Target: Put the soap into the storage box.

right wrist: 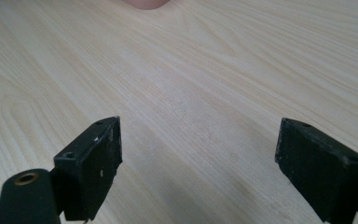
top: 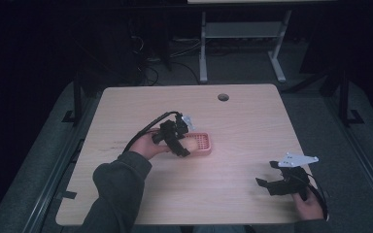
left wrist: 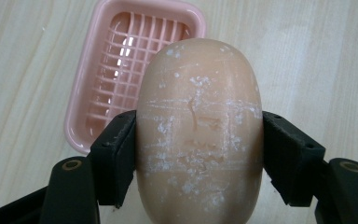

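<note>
Between the jaws of my left tongs (left wrist: 199,154) sits a peach-coloured bar of soap (left wrist: 199,126), clamped on its two long sides, its rounded end pointing away from me and its top face scuffed with white streaks. Just past the soap lies a pink soap dish (left wrist: 121,60) with a grid of ribs across its bottom; the dish rests flat on the desk (left wrist: 317,56), and from the left gripper view the soap hangs over its near right part, though I cannot tell whether the bar touches the dish. From the high view my left tongs (top: 182,141) are near the middle of the desk, tilted down over the near left end of the dish (top: 203,142), with my left hand (top: 145,144) and dark sleeve (top: 119,187) behind them. My right tongs (right wrist: 198,154) are spread wide with nothing between the jaws, only pale wood grain beneath them. From the high view these right tongs (top: 272,179) rest low at the near right corner of the desk, held in my right hand (top: 308,204), well apart from the dish and the soap. Beyond the far edge of the desk stands a grey metal frame (top: 243,34) on a dark floor.
</note>
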`<state>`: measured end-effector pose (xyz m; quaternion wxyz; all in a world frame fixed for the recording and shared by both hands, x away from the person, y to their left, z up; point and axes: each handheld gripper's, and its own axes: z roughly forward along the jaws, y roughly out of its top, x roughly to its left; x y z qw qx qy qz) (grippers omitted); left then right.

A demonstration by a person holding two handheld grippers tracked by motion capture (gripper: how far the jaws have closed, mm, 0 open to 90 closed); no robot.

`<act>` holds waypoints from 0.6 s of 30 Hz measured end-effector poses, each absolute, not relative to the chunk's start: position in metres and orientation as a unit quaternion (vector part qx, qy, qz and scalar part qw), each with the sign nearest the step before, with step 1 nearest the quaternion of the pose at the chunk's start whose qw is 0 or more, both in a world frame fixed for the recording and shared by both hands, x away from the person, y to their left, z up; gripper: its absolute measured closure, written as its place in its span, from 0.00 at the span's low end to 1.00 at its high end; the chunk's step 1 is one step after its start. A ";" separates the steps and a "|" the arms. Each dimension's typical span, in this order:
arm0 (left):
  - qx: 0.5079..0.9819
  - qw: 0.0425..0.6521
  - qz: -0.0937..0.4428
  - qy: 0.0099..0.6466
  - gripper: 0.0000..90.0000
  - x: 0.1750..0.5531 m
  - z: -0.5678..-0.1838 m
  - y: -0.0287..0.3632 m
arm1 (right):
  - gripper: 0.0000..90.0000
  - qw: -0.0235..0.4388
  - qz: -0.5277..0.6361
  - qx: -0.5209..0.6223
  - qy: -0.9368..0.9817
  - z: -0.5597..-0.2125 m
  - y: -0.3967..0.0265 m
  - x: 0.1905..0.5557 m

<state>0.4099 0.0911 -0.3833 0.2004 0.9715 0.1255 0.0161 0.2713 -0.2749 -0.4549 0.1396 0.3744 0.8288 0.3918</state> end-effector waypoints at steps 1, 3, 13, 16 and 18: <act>0.971 0.201 0.015 0.125 0.36 0.411 -0.383 0.090 | 0.16 0.139 0.392 0.374 0.829 -0.455 -0.275 0.271; 0.971 0.202 0.014 0.126 0.36 0.414 -0.382 0.088 | 0.16 0.139 0.392 0.375 0.829 -0.455 -0.275 0.271; 0.971 0.203 0.015 0.125 0.36 0.424 -0.379 0.077 | 0.16 0.140 0.393 0.374 0.829 -0.455 -0.275 0.271; 0.971 0.202 0.016 0.125 0.36 0.427 -0.379 0.075 | 0.16 0.141 0.392 0.374 0.828 -0.455 -0.275 0.272; 0.971 0.205 0.015 0.126 0.36 0.429 -0.378 0.073 | 0.16 0.141 0.393 0.374 0.828 -0.455 -0.276 0.272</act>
